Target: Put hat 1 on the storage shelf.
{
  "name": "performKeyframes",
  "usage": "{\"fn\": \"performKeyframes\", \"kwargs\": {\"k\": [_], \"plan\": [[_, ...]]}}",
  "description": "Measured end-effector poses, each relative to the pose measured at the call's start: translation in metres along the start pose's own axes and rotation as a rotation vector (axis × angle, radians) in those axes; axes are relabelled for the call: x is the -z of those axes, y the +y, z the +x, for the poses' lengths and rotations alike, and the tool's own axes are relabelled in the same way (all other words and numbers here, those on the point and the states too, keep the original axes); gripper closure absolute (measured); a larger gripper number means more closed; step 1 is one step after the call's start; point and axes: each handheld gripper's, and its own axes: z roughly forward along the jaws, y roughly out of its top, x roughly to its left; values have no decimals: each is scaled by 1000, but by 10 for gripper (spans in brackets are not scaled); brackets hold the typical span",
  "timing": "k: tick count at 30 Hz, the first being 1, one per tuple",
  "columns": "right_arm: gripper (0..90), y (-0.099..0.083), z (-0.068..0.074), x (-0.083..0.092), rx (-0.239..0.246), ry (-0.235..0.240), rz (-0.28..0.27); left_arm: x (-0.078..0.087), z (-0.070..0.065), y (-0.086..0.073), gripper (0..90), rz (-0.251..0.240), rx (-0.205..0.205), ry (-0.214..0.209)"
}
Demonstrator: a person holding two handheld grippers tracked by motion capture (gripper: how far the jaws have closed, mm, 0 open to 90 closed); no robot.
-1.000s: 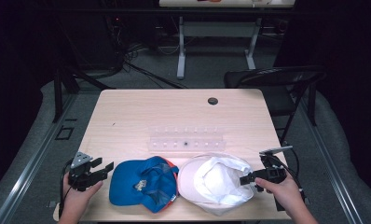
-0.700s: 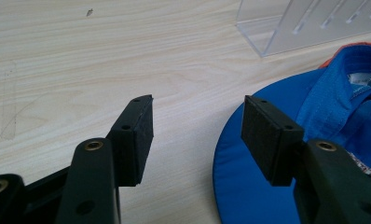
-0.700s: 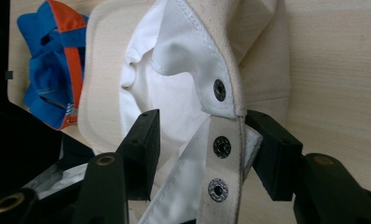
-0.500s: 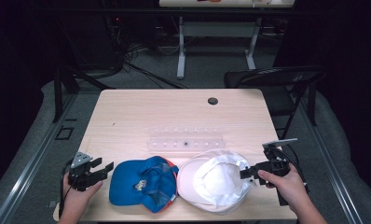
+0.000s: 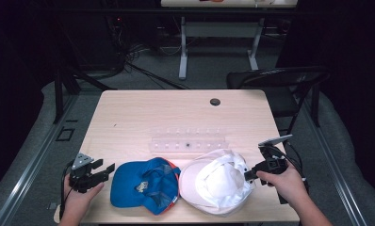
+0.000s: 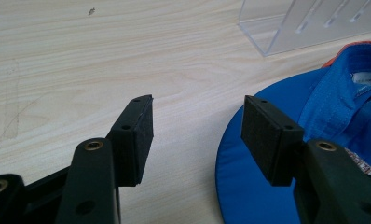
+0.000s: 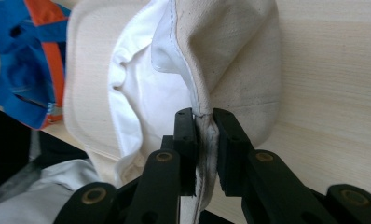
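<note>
cream cloth cap (image 7: pixel 230 56) rim pinched flat in right gripper (image 7: pixel 204 140).

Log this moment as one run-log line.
right gripper: just closed on white cap edge | left gripper: open beside blue cap

I see a white cap (image 5: pixel 218 186) and a blue cap (image 5: pixel 143 183) (orange on its edge). My tongs (image 7: pixel 203 140) are black, the surface (image 5: pixel 143 113) light wood.
</note>
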Motion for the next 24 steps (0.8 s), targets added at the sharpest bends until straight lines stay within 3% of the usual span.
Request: {"fn": "performKeyframes", "kwargs": {"k": [1,2,10,18,19,24], "plan": [[806,-2,4,-4,-51,2,-64,0,0,0,442,0,0,0],[808,0,6,-1,-16,-42,-35,0,0,0,442,-2,-2,1],[813,6,13,11,-25,-116,-81,1,0,0,443,-6,-3,5],[816,11,20,26,-53,-91,-171,1,-1,0,447,-1,-10,1],[816,13,21,30,-45,-68,-147,1,-1,0,447,-2,-10,0],[817,16,30,37,-40,-46,-143,1,-1,0,447,4,-11,-2]]}}
